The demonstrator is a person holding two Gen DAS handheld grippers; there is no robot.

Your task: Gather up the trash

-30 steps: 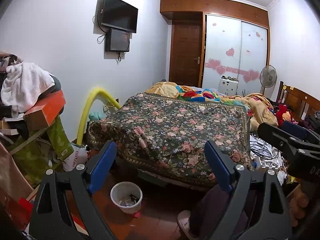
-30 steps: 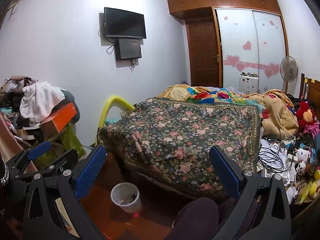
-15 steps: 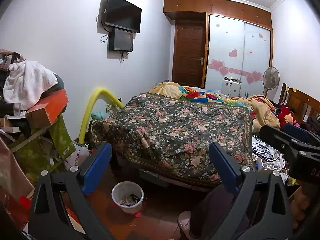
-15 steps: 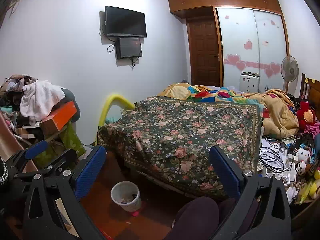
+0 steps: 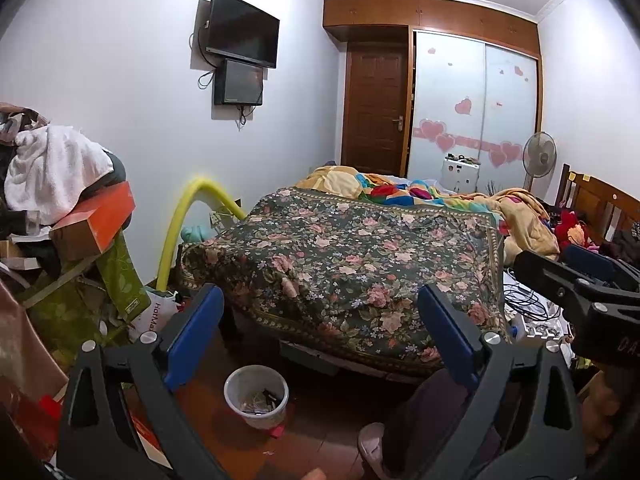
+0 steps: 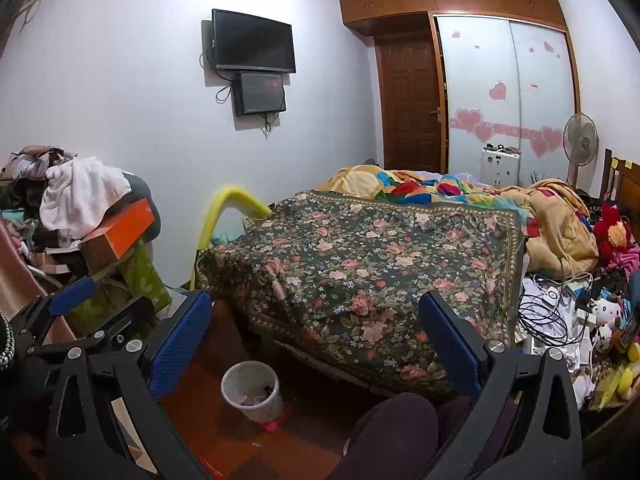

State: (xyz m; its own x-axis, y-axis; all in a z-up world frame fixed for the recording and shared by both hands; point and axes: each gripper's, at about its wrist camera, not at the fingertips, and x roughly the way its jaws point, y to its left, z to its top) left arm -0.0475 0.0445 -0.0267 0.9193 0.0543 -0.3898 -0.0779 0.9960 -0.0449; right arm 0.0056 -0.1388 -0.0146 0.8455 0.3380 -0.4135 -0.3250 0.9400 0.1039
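Change: the left gripper (image 5: 320, 328) has its blue pads further apart than a second ago, the last widening done half a second back; the room and the right gripper (image 6: 316, 328) look the same throughout.
Hidden: the waste bin's (image 5: 256, 396) contents are a jumble of small dark and pale scraps, too small to name from either view.
Cut off: the person shows only as a dark trouser leg (image 6: 396, 432) and a pale slipper (image 5: 370, 442) at the bottom edge, nothing more of them in shot.
Hard to read: a small red scrap (image 6: 270, 426) lies on the floor touching the bin's base, and what it is I cannot tell.
Left gripper: spread wide, nothing between the pads, touching nothing, hanging in the air in front of the floral bedspread (image 5: 352, 264).
Right gripper: also wide apart and empty, pads clear of everything, aimed at the same bedspread corner.
Each other: the right gripper's arm pokes in at the right edge of the left view, and the left one sits at the lower left of the right view, so they hang side by side.
Bin: white, upright on the reddish floor (image 5: 320, 432) just off the bed's near corner, below and between the left gripper's pads as seen.
Clutter: a pile with a white towel (image 5: 52, 168) over an orange box (image 5: 96, 220) on the left; cables and soft toys on the right, blurred at the rim.
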